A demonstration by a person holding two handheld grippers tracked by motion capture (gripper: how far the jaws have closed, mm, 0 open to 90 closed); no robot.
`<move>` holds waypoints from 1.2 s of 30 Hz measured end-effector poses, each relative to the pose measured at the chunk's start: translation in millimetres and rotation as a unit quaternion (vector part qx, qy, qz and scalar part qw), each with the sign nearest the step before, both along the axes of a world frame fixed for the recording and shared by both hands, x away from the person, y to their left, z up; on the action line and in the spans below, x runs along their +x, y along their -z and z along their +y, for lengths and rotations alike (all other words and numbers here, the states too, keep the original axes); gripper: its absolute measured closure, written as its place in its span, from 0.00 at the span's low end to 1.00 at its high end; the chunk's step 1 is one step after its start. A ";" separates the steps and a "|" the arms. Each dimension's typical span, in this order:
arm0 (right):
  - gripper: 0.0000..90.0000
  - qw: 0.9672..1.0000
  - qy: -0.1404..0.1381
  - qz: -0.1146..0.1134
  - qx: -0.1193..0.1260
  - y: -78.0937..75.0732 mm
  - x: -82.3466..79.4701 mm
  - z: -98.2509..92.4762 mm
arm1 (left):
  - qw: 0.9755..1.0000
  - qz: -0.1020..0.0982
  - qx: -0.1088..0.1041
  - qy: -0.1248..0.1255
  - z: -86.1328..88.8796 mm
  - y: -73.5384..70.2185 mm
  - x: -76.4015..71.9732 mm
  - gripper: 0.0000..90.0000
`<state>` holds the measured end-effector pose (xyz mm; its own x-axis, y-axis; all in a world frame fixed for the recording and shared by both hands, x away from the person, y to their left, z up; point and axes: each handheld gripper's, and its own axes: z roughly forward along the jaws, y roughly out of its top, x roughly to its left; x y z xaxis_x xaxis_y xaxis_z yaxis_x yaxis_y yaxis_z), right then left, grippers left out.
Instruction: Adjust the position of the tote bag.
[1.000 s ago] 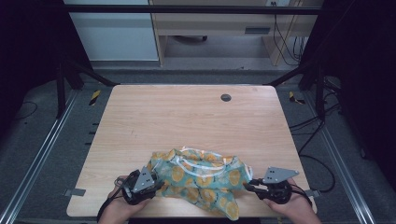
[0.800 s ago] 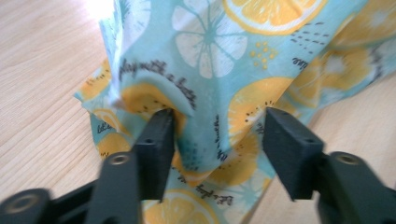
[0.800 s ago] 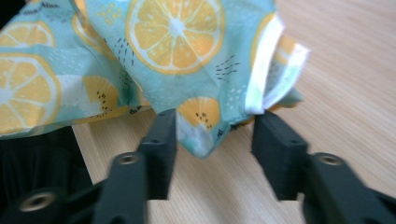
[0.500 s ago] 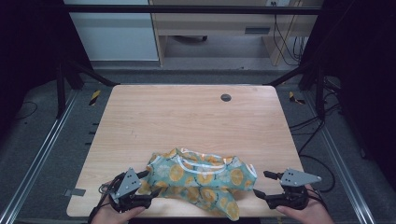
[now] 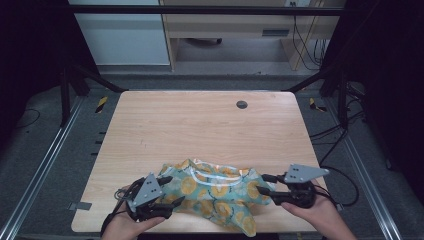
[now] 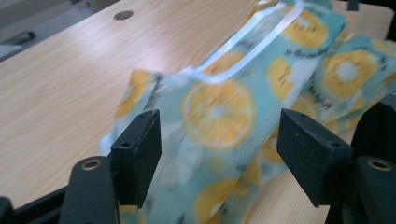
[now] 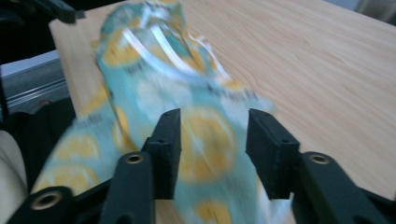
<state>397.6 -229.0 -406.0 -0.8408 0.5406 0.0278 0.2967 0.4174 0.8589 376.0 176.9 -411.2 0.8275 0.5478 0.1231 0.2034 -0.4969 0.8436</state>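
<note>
High view: crumpled teal orange-print cloth (image 5: pixel 212 187) lies long 9-to-3. Left gripper (image 5: pixel 172 190) jaws wide; right gripper (image 5: pixel 265 184), just closing, narrower, gripping nothing.

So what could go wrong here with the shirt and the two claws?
The left claw stands open with the shirt between its pads, not pinched, so closing now might catch only a loose fold that slips out.

The right claw, which has just been closing, also looks short of a grip.

A corner of the shirt lies at the table edge and could slide off.
</note>
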 end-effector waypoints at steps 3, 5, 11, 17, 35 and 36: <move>0.71 0.999 -0.031 -0.002 -0.010 -11.0 11.4 26.4 | 1.000 0.003 0.006 0.024 -15.0 -1.0 3.4 0.34; 0.75 0.999 -0.047 0.002 -0.012 -15.9 19.1 42.1 | 0.999 0.005 0.008 0.036 -23.5 -0.7 5.4 0.34; 0.77 0.997 -0.077 0.016 -0.020 -21.0 39.5 74.3 | 0.998 0.013 0.019 0.065 -39.9 2.6 11.7 0.34; 0.75 0.994 -0.099 0.034 -0.029 -21.5 51.0 98.3 | 0.997 0.017 0.025 0.075 -49.1 4.4 17.7 0.34; 0.93 0.986 -0.139 0.085 -0.034 -8.9 54.2 109.6 | 0.996 0.011 0.029 0.087 -61.9 8.2 22.4 0.37; 0.96 0.986 -0.141 0.083 -0.034 -9.2 53.3 109.2 | 0.996 0.012 0.029 0.089 -62.9 8.4 21.7 0.38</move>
